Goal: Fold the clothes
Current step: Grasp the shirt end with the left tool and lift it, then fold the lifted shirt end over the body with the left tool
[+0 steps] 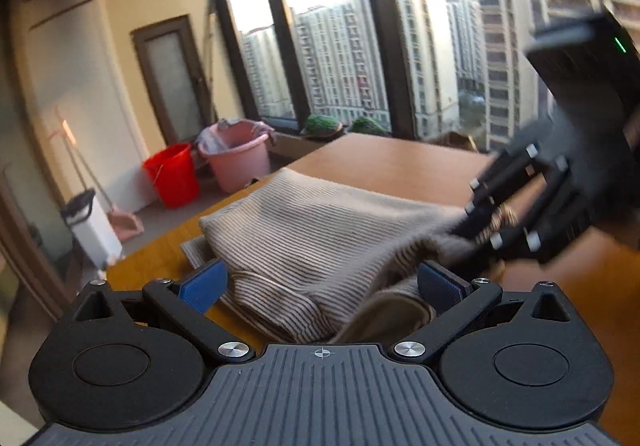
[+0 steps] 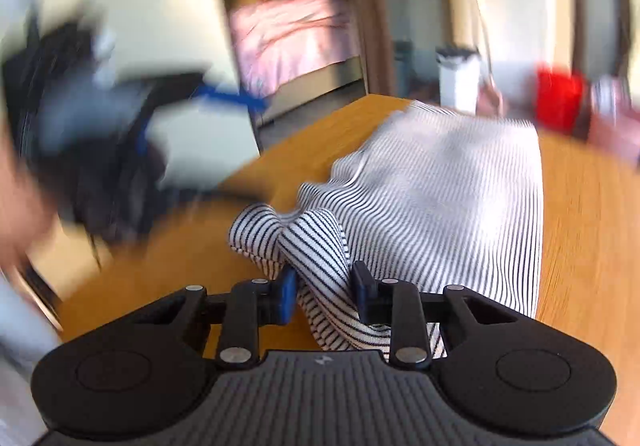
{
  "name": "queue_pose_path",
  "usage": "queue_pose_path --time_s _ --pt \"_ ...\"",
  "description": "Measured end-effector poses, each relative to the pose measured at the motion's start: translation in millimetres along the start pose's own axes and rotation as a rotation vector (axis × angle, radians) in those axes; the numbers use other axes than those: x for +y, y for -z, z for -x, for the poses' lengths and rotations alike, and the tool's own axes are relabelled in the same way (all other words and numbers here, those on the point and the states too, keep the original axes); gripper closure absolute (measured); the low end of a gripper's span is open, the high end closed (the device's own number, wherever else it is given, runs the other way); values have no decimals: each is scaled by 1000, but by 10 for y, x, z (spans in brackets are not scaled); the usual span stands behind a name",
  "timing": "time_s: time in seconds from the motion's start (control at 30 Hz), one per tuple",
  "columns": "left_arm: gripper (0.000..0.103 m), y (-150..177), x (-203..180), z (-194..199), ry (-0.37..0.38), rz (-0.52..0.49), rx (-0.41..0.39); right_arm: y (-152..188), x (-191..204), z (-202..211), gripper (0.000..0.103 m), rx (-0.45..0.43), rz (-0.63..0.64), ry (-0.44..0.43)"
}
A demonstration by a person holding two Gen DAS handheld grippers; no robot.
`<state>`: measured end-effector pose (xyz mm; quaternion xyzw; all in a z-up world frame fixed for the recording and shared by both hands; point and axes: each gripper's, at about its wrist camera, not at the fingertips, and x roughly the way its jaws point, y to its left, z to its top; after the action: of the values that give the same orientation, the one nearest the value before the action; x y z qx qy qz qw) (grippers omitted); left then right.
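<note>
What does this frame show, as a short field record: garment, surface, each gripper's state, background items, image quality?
garment: striped garment, bunched, lying on the table
surface: wooden table
left gripper: open, fingers either side of the cloth
right gripper: shut on a fold of the striped garment
background: red bucket, pink bucket, window
image quality: right wrist view heavily motion-blurred

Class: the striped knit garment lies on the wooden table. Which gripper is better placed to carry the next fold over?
Probably the right gripper: it pinches the striped knit garment, while the left gripper is wide open.
</note>
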<state>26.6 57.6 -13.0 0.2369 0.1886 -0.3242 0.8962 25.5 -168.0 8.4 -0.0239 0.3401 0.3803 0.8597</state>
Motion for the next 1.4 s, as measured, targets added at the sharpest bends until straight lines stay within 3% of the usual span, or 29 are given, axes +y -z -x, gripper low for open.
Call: queue_pose_path --time_s 0.07,0.2,0.4,0.5,0.6,0.77,0.9,0.93,0.97,1.07,1.23,1.33,1.4 --pt "0 20 -185 -101 -26 -122 -14 -37 -165 49 75 -3 -101 -36" --pt "0 10 -455 -300 -23 -302 -62 -7 -309 54 77 14 -172 -33" --pt "0 54 -563 -243 107 -379 -45 74 -464 140 78 -24 -257 -50" --pt "0 202 -636 -417 67 -420 8 31 -506 113 80 -30 -253 -69" --pt "0 239 -668 -653 19 -448 12 -9 -508 67 80 -25 -233 -74" --pt "0 116 -690 -977 32 -400 -25 -28 -462 157 80 -34 -192 -67" --pt "3 58 -652 -1028 37 -345 -37 -97 -592 491 79 -126 -182 -8" --pt "16 46 -608 -1000 47 -311 -39 -125 -658 600 77 -160 -187 19" --pt "36 34 -563 -973 57 -277 -40 -146 -735 712 75 -194 -196 50" --pt "57 -3 -431 -891 87 -176 -46 -146 -981 979 67 -267 -228 169" --pt "68 -65 -210 -755 137 -6 -54 -30 -1218 1089 59 -285 -235 307" --pt "69 -102 -78 -674 166 97 -59 52 -1166 1030 55 -223 -136 359" --pt "68 -119 51 -623 188 180 -63 104 -1009 988 46 -185 -32 344"
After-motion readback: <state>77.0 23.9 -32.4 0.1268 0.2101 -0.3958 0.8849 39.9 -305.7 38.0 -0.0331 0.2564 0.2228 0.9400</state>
